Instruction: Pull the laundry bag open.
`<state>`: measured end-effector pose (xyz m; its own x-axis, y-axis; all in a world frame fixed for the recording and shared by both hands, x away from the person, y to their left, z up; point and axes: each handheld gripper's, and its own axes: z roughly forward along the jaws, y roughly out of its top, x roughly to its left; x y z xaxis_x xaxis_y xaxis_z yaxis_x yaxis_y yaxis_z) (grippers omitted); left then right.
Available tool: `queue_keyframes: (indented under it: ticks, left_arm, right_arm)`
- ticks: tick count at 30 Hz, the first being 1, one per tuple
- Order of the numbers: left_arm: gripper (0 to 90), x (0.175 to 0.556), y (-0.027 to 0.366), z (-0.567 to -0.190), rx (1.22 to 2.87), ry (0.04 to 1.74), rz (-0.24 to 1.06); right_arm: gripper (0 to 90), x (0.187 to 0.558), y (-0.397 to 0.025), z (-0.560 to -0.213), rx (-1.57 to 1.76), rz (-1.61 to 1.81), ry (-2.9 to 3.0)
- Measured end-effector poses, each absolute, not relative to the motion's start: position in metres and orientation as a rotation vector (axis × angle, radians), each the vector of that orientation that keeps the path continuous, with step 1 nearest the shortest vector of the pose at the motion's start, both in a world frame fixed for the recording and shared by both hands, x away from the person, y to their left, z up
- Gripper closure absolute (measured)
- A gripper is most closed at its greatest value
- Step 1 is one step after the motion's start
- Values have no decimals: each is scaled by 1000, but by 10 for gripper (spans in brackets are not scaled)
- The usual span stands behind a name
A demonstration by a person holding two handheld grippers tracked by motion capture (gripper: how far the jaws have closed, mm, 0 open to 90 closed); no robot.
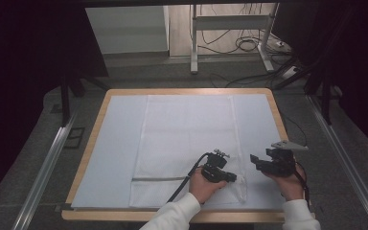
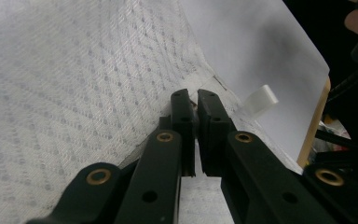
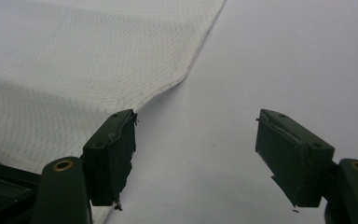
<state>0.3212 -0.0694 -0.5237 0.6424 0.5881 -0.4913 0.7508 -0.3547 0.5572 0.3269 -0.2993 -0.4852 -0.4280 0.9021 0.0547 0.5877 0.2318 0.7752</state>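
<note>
**What we can't quite see**

In the left gripper view, the left gripper (image 2: 196, 109) has its jaws pressed together, hiding the bit of white cloth (image 2: 74, 84) between them. A small white tab (image 2: 260, 100) looks blurry, maybe a label. The right gripper (image 3: 196, 140) is cut off at the picture's bottom.

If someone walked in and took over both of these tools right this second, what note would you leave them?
Left hand-held gripper: jaws shut on the right-hand edge of the white cloth, near its near corner.
Right hand-held gripper: jaws wide open, holding nothing, poised over the white sheet just right of the cloth.
The cloth lies spread nearly flat on the sheet, with a small white tag at the pinched edge.
Done: one edge gripped. Left: probably a second grip with the right gripper, then whatever fold or lift follows.
</note>
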Motion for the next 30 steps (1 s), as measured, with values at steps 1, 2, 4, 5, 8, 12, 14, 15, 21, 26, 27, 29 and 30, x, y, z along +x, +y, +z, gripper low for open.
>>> queue_keyframes:
  ticks: [1, 2, 4, 5, 8, 12, 14, 15, 21, 26, 27, 29, 30]
  left_arm:
    - [869, 321, -69, -522, 2070, 1039, -256]
    - [869, 320, -69, -521, 2069, 1037, -250]
    - [869, 319, -68, -519, 2070, 1032, -233]
    - [869, 318, -67, -518, 2073, 1027, -226]
    - [869, 316, -66, -516, 2068, 1022, -215]
    - [869, 314, -64, -512, 2060, 1011, -209]
    - [869, 314, -63, -510, 2056, 1009, -209]
    - [869, 314, -62, -509, 2051, 1007, -207]
    - [869, 313, -52, -500, 2024, 994, -204]
    - [869, 311, -43, -492, 1996, 989, -190]
    - [869, 311, -41, -491, 1995, 982, -188]
    - [869, 310, -37, -488, 1990, 977, -171]
    - [868, 310, -36, -487, 1984, 977, -166]
  right_arm:
    - [278, 327, -299, -485, 1371, 1047, 2104]
    - [278, 327, -299, -485, 1374, 1047, 2104]
    - [278, 327, -299, -485, 1376, 1045, 2104]
    - [278, 327, -299, -485, 1376, 1045, 2105]
    - [278, 327, -299, -486, 1373, 1043, 2109]
    - [278, 327, -298, -486, 1369, 1042, 2113]
    - [276, 327, -298, -486, 1363, 1052, 2120]
    - [275, 327, -298, -486, 1356, 1056, 2126]
    - [273, 327, -298, -488, 1370, 1042, 2140]
    - [272, 328, -299, -488, 1387, 1039, 2137]
    - [271, 328, -299, -488, 1385, 1041, 2137]
    - [268, 327, -299, -487, 1382, 1050, 2141]
    - [264, 327, -299, -487, 1379, 1061, 2149]
